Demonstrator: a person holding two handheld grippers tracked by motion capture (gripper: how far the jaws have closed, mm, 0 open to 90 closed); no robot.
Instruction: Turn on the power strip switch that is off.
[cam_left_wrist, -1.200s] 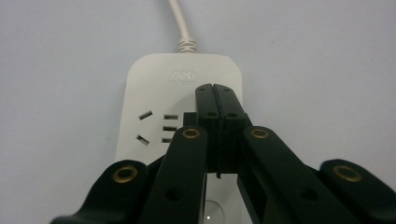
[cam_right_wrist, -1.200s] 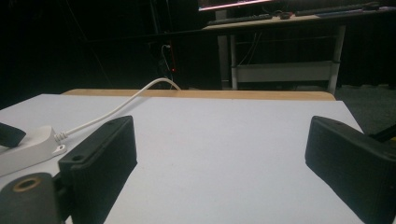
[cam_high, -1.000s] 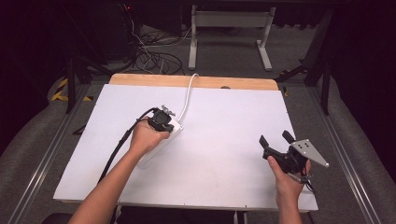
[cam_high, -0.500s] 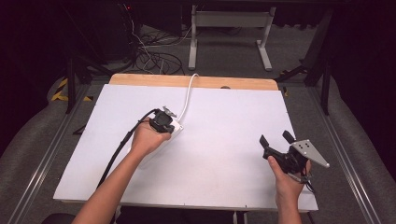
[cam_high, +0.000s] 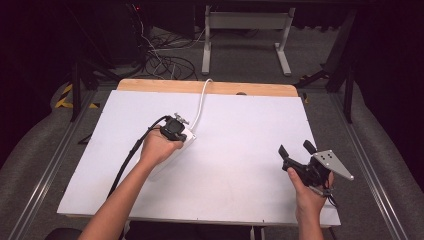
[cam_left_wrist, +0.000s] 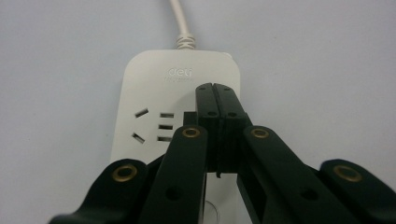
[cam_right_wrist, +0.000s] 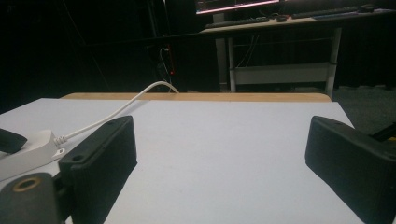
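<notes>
A white power strip (cam_high: 184, 141) is found lying flat on the white tabletop (cam_high: 240, 130), left of centre in the high view, its white cord (cam_high: 201, 100) running off toward twelve o'clock and over the wooden far edge (cam_high: 210, 88).

The left hand-held gripper (cam_high: 175, 129) is positioned directly above the strip, pointed down at it and held in the person's left hand (cam_high: 157, 147). In the left gripper view its jaws are seen pressed together with no gap and nothing between them. The closed tips (cam_left_wrist: 215, 93) are placed over the strip's top face (cam_left_wrist: 154, 93), at about three o'clock from the socket slots (cam_left_wrist: 152, 125) and just short of the end where the cord enters. Whether the tips actually touch the casing cannot be determined.

The right hand-held gripper (cam_high: 296, 152) is held well apart from the strip, near the tabletop's right front corner, at about four o'clock from the strip in the high view. Its jaws are spread wide and hold nothing; bare tabletop is seen between them in the right gripper view. In that view the strip (cam_right_wrist: 28, 151) is noted at nine o'clock, beyond the left jaw.
</notes>
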